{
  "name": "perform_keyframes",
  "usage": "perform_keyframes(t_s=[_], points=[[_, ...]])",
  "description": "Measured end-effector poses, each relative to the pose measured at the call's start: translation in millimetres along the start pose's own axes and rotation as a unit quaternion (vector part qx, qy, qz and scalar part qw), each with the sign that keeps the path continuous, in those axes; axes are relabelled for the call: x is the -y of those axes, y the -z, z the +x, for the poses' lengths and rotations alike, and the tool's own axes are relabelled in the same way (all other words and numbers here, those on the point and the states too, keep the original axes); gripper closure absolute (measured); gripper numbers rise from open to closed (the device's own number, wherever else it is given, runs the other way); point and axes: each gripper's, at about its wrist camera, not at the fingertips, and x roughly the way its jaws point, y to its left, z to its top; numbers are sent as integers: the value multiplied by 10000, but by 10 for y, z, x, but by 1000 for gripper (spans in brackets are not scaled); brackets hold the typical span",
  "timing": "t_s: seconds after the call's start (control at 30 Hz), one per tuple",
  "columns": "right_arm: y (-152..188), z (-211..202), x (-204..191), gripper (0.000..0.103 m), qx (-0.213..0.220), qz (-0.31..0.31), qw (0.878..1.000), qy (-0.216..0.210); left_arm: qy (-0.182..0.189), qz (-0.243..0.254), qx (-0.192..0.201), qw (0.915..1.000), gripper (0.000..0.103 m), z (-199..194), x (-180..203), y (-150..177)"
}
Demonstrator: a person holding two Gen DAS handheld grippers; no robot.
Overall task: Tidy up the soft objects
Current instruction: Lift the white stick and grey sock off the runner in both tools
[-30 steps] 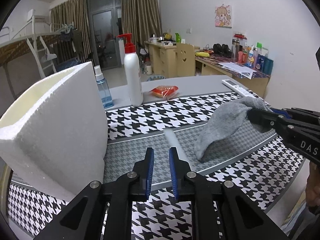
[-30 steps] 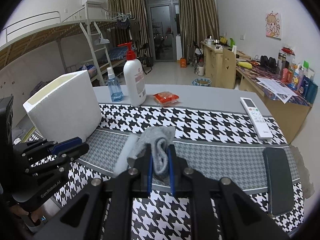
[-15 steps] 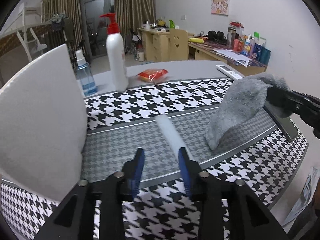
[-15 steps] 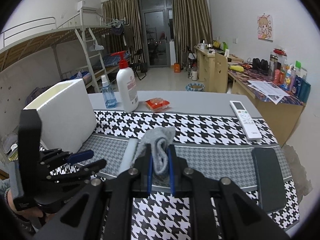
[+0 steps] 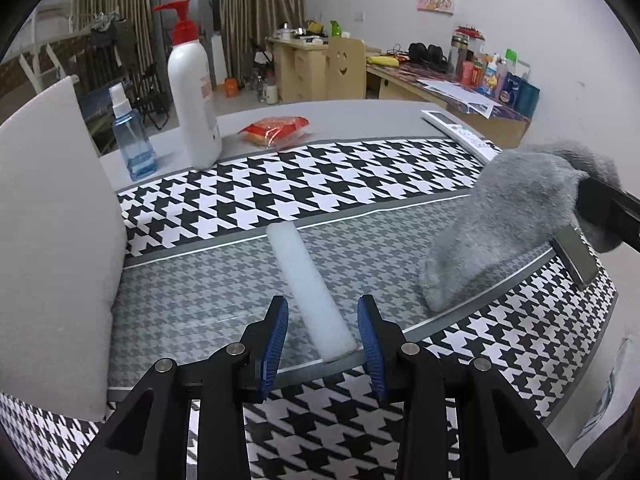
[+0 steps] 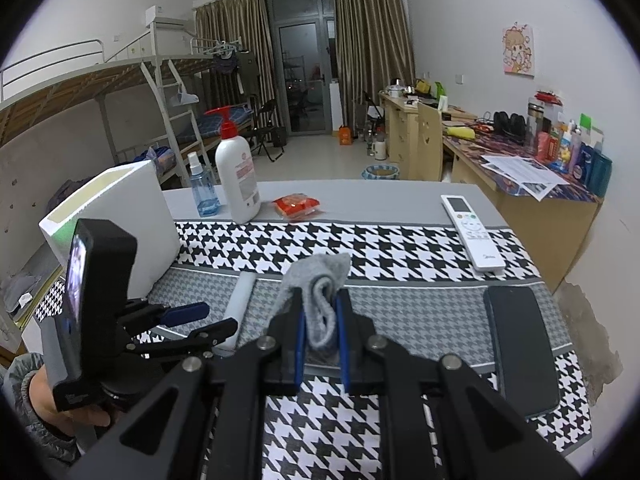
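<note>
Grey sock hangs pinched in the right gripper; left gripper, jaws apart, straddles the foam roll mid-tablecloth, near its front edge: closing comes next

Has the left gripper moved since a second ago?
Yes. The left gripper has closed in on the white foam stick, jaws now straddling its near end.

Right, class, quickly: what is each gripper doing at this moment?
Left gripper: open, straddling the white foam roll, pads not pressing it.
Right gripper: shut on the grey sock.
</note>
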Motion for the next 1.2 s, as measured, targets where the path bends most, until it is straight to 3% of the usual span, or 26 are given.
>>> perform_keyframes(t_s=[0.67, 0.97, 1.2], points=[[70, -40, 61, 86, -88, 23, 9999, 59, -107, -133, -322, 9993, 65, 234, 38, -29], [88, -47, 33, 86, -95, 12, 9999, 79, -201, -62, -243, 9995, 80, 244, -20, -9], [89, -48, 27, 86, -80, 16, 9999, 75, -27, -64, -136, 9999, 90, 166, -49, 4]])
